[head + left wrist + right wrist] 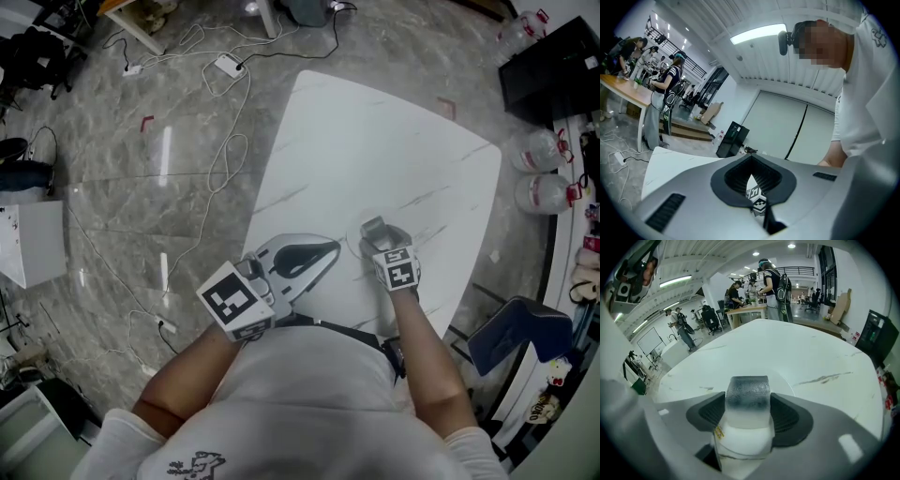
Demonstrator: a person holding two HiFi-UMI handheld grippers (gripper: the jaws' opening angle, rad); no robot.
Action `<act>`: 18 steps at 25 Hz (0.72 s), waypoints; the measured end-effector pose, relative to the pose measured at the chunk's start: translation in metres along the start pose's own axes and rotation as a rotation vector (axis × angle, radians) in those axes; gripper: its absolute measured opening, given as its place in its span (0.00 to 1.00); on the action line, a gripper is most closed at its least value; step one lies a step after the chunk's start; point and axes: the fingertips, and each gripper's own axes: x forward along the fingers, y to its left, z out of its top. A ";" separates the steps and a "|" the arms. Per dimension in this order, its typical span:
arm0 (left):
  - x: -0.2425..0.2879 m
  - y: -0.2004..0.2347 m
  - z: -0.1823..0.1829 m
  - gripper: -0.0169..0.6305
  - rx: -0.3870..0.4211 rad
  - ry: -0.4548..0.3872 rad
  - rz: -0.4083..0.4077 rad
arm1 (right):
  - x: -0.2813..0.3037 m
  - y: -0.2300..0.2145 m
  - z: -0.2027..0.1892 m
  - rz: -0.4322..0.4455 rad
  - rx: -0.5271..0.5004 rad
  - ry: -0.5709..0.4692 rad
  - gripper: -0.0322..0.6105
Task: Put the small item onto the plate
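Holds the small item (748,401) in the right gripper (373,231), jaws closed on its 2 side faces, low over the white table (375,141) and close in front of the body. Reads as a frosted, translucent block with a darker grey far end and a tiny yellow tag (719,432) low on 1 side; cannot say what material. Sits squarely between the ribbed pads (790,416) without bulging or denting, so seems light and fairly stiff. Looks smooth-skinned, so probably a little slippery: best pinched across the 2 broad flat flanks about mid-length, as now, and not by the rounded grey end. Stands well proud of the pads, so could pivot in the grip if knocked; calls for a level carry and a gentle set-down rather than a drop. Shows, just beyond the block in the right gripper view, a faint curved line on the tabletop, probably the rim of a pale plate (786,384), hard to be sure white on white. Cannot tell whether the block's end touches the surface; judged not yet released. Rests the left gripper (323,253) just beside, jaws brought together with only a thin slit between them, nothing held, tips toward the right gripper.
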 end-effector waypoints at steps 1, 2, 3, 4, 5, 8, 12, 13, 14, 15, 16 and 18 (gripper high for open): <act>0.001 0.000 0.001 0.04 -0.001 -0.010 0.002 | 0.001 0.000 -0.001 0.000 -0.003 0.002 0.51; 0.001 0.000 0.002 0.04 -0.002 -0.019 0.001 | 0.002 0.000 -0.002 -0.001 -0.006 0.004 0.51; 0.001 0.001 0.002 0.04 -0.003 -0.024 0.001 | 0.003 0.001 -0.003 -0.003 -0.009 0.007 0.50; 0.001 0.001 0.002 0.04 -0.005 -0.027 0.005 | 0.004 0.001 -0.005 -0.006 -0.011 0.010 0.48; 0.001 0.002 0.002 0.04 -0.006 -0.027 0.011 | 0.004 0.001 -0.005 -0.010 -0.014 0.009 0.48; 0.000 0.002 -0.003 0.04 -0.006 -0.014 0.016 | 0.001 -0.001 -0.003 -0.023 -0.018 -0.016 0.48; 0.000 -0.003 -0.003 0.04 0.012 -0.033 0.001 | -0.009 -0.001 0.007 -0.032 -0.018 -0.063 0.48; 0.001 -0.006 -0.002 0.04 0.012 -0.033 -0.004 | -0.014 0.000 0.011 -0.033 -0.014 -0.074 0.48; 0.002 -0.010 0.000 0.04 0.012 -0.030 -0.010 | -0.019 -0.001 0.015 -0.037 -0.010 -0.087 0.48; 0.003 -0.014 0.002 0.04 0.013 -0.027 -0.016 | -0.026 -0.002 0.019 -0.043 -0.009 -0.104 0.47; 0.004 -0.018 0.004 0.04 0.015 -0.028 -0.020 | -0.033 -0.003 0.024 -0.051 -0.011 -0.124 0.46; 0.005 -0.024 0.006 0.04 0.029 -0.038 -0.024 | -0.050 -0.002 0.035 -0.064 -0.017 -0.169 0.42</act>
